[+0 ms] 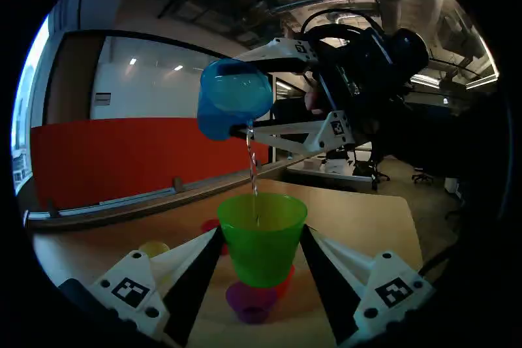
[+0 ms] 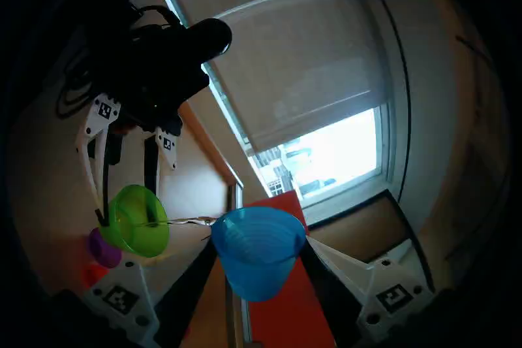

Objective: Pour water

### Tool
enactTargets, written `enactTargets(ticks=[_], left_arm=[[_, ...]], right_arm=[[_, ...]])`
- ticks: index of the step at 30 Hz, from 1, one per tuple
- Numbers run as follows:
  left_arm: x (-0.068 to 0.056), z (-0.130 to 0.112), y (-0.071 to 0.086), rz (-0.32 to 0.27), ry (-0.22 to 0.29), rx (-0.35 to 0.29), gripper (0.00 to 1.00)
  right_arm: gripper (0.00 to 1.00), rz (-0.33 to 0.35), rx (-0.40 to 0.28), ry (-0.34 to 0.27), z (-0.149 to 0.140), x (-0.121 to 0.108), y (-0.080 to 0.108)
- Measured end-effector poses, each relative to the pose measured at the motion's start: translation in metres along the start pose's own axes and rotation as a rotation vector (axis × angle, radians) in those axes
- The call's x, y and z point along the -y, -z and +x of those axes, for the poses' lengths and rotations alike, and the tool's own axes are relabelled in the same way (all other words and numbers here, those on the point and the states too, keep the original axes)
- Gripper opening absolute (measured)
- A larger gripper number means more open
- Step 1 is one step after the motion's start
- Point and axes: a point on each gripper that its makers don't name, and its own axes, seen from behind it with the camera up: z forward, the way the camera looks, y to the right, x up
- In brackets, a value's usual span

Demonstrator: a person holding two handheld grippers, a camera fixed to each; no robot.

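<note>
My left gripper (image 1: 262, 253) is shut on a green cup (image 1: 262, 243), held upright above the wooden table (image 1: 365, 217). Above it, my right gripper (image 1: 245, 96) is shut on a blue cup (image 1: 230, 96) that is tipped over. A thin stream of water (image 1: 252, 168) falls from the blue cup's rim into the green cup. In the right gripper view, the blue cup (image 2: 258, 256) sits between my right gripper's (image 2: 260, 263) fingers, with water (image 2: 189, 221) running toward the green cup (image 2: 137, 221) held by my left gripper (image 2: 127, 207).
On the table below the green cup stand a purple cup (image 1: 252, 302), a red cup (image 1: 210, 225) and a yellow cup (image 1: 154, 248). A ledge and red wall (image 1: 117, 158) run behind the table. A window with a blind (image 2: 326, 145) lies beyond.
</note>
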Motion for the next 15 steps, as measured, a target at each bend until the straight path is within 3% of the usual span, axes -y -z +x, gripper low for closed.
enactTargets(ticks=[15], left_arm=[[-0.0019,0.0046,0.0002,-0.002,-0.004,-0.005,0.83]], right_arm=[[0.9,-0.008,-0.004,0.029,0.0027,-0.0041,0.0009]])
